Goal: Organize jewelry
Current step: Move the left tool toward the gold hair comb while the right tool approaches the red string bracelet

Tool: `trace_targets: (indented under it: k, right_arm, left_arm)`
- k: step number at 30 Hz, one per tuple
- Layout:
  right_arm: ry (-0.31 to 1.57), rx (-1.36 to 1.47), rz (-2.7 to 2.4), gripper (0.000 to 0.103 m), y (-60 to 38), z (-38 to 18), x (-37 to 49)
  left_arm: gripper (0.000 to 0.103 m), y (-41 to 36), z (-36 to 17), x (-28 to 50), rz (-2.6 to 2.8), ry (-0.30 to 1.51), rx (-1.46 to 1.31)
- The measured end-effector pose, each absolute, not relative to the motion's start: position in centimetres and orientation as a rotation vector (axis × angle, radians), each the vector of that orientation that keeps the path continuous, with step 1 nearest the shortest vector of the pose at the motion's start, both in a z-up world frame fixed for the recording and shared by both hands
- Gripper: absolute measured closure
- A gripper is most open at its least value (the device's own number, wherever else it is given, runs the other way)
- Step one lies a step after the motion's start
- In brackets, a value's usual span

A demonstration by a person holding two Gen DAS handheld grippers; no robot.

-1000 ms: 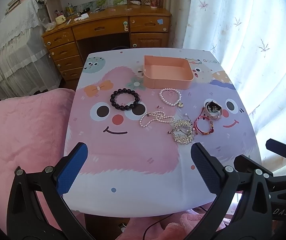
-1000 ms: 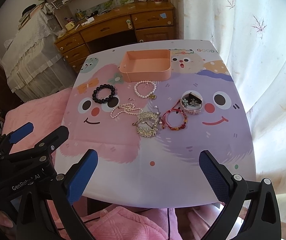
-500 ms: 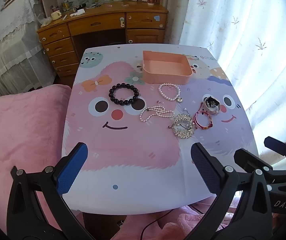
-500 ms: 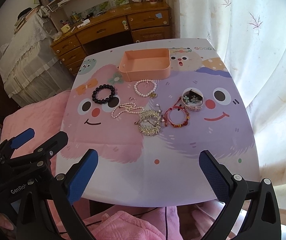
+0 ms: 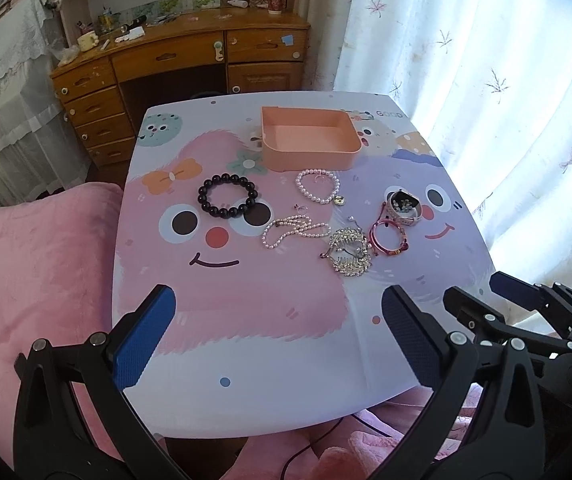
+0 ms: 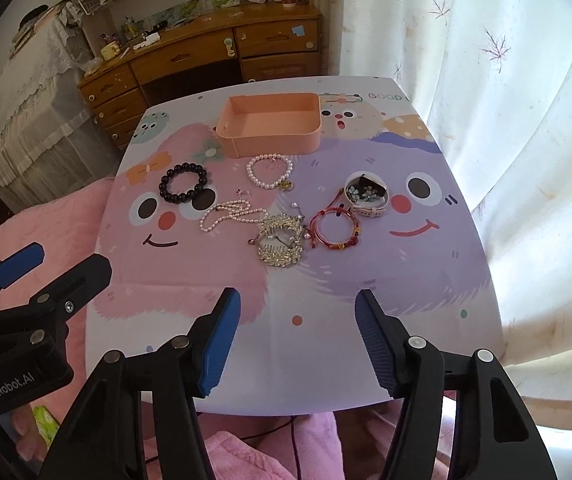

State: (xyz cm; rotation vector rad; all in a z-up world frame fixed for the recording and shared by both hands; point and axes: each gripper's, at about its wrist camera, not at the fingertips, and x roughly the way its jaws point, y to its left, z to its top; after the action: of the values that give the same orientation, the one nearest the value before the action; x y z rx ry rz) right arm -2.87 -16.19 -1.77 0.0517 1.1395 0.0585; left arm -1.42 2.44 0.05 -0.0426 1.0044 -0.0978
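Observation:
An empty peach tray stands at the far side of the cartoon-print table. In front of it lie a black bead bracelet, a pearl bracelet, a pearl necklace, a silver hair comb, a red cord bracelet and a white watch. My left gripper is wide open and empty over the near edge. My right gripper is open and empty, its jaws narrower.
A wooden desk with drawers stands behind the table. A white curtain hangs on the right. A pink blanket lies left of the table. The right gripper shows in the left wrist view.
Both grippers stay back over the near table edge, and the table shifts slightly in both views. The right gripper's jaws have closed partway. The jewelry has not moved.

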Motion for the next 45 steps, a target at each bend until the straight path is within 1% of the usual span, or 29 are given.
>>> trace_targets:
  k: [15, 20, 22, 24, 28, 32, 39, 42, 45]
  right_arm:
    - [1.081, 0.093, 0.061, 0.041, -17.6, -1.1, -3.0]
    - [1.032, 0.111, 0.089, 0.04, -19.5, -0.5, -2.1]
    - [1.015, 0.126, 0.111, 0.034, -20.5, -0.2, -1.7]
    - [0.991, 0.146, 0.126, 0.024, -21.6, 0.0, -1.4]
    - [0.918, 0.162, 0.166, 0.015, -24.0, 0.3, -1.0]
    - [0.859, 0.136, 0.192, 0.006, -26.0, -0.1, -0.7]
    - [0.772, 0.106, 0.249, 0.006, -28.4, -2.1, -1.0]
    - [0.813, 0.085, 0.252, 0.006, -28.7, -3.8, -0.2]
    - [0.881, 0.056, 0.239, 0.006, -29.0, -6.2, 0.8]
  left_arm:
    - [0.001, 1.5, 0.4, -0.7, -0.114, 0.996, -0.032]
    - [0.001, 0.6, 1.1, 0.0, -0.058, 0.95, -0.023]
    - [0.001, 0.4, 1.9, 0.1, -0.02, 0.904, -0.016]
    - [0.001, 0.3, 2.7, 0.1, 0.007, 0.858, -0.023]
    - [0.001, 0.0, 3.9, 0.3, 0.007, 0.818, -0.055]
    - [0.001, -0.5, 3.7, 0.2, 0.011, 0.826, -0.036]
    - [0.001, -3.0, 0.8, 0.3, -0.058, 0.914, -0.047]
    - [0.001, -4.2, -1.4, 1.1, -0.071, 1.003, -0.041]
    - [0.001, -5.1, -3.3, 2.0, -0.073, 1.051, -0.035]
